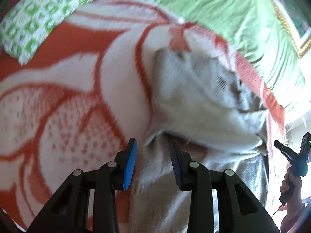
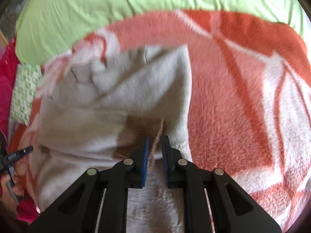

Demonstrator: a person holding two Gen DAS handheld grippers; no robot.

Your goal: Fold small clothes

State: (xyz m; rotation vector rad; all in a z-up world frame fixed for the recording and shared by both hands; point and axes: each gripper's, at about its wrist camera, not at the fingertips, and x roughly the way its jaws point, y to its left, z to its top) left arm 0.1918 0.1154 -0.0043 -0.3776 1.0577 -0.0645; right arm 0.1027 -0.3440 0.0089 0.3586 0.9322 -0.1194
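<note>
A small cream fleece garment (image 1: 194, 97) lies rumpled and partly folded over on an orange-and-white blanket (image 1: 77, 48). My left gripper (image 1: 153, 141) hovers over the garment's near edge. It is open, its blue pads wide apart, with the fleece below them and nothing pressed. In the right wrist view the same garment (image 2: 116, 97) spreads to the left and ahead. My right gripper (image 2: 155, 137) stands over the garment's near hem with a narrow gap between the pads. A thin tan seam runs through that gap, and the pads do not press on it. Both views are motion-blurred.
A light green sheet (image 1: 213, 5) covers the bed beyond the blanket (image 2: 243, 97). A green-patterned white cloth (image 1: 33, 23) lies at the blanket's far left corner. A gold-edged frame (image 1: 291, 33) stands at the right. A hand (image 1: 290, 184) holds the other tool at the edge.
</note>
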